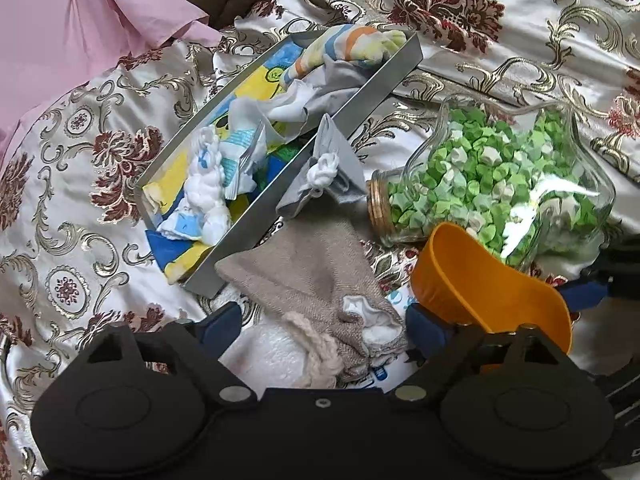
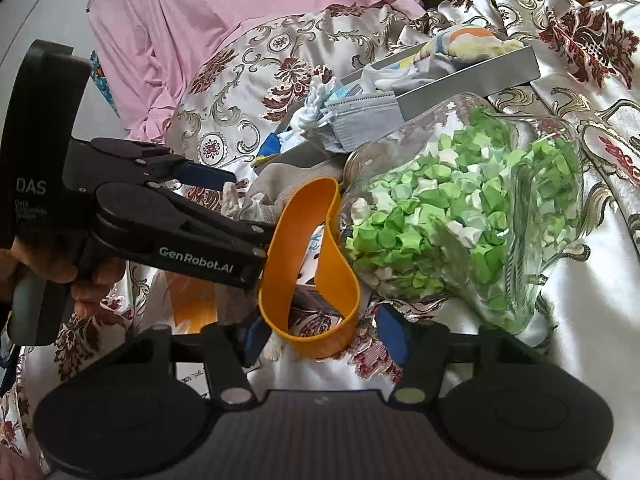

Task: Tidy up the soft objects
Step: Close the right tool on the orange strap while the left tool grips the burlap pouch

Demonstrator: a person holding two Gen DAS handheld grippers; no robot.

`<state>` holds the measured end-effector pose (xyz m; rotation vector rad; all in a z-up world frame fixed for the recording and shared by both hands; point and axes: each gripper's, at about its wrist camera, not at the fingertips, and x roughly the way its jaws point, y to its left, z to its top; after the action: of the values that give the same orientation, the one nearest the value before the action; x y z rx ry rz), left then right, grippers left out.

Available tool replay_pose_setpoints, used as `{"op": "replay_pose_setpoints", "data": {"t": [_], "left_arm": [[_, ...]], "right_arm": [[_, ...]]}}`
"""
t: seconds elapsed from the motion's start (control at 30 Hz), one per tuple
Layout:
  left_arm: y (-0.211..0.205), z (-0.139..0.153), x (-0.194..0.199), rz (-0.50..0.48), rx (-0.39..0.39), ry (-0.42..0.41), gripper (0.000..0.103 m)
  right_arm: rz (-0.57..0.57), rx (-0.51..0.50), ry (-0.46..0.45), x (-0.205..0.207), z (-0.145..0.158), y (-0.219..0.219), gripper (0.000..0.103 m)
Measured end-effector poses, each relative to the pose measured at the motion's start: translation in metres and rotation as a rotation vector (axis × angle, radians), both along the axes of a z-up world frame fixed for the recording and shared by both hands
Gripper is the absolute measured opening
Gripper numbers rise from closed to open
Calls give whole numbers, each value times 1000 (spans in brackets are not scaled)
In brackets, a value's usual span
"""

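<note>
Cloth (image 1: 308, 268), beige and crumpled, lies between the spread fingers of your left tool (image 1: 320, 320), not pinched, just beside the near end of the metal tray (image 1: 276, 200). Your right tool (image 2: 324, 334) stands open around the orange band (image 2: 316, 264), its pads clear, beside the jar (image 2: 460, 216).

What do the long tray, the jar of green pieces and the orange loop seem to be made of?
Tray: apparently sheet metal, matte grey, with thin straight walls and sharp corners. Jar: clear glass by its glare and see-through walls, though clear plastic is possible. Orange loop: likely flexible rubber or silicone, smooth and matte, bending in a soft curve.
</note>
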<state>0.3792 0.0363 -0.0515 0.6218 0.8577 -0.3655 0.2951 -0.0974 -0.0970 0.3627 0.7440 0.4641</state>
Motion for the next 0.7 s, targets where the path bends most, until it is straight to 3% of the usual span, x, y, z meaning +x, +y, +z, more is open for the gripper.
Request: {"op": "replay_pose_setpoints", "data": {"t": [0.27, 0.7], "left_arm": [[-4, 1, 0, 4, -29, 25, 63], [3, 10, -3, 81, -88, 81, 44]], "right_arm": [[6, 0, -9, -3, 2, 2, 45], [-3, -2, -5, -8, 5, 0, 28]]}}
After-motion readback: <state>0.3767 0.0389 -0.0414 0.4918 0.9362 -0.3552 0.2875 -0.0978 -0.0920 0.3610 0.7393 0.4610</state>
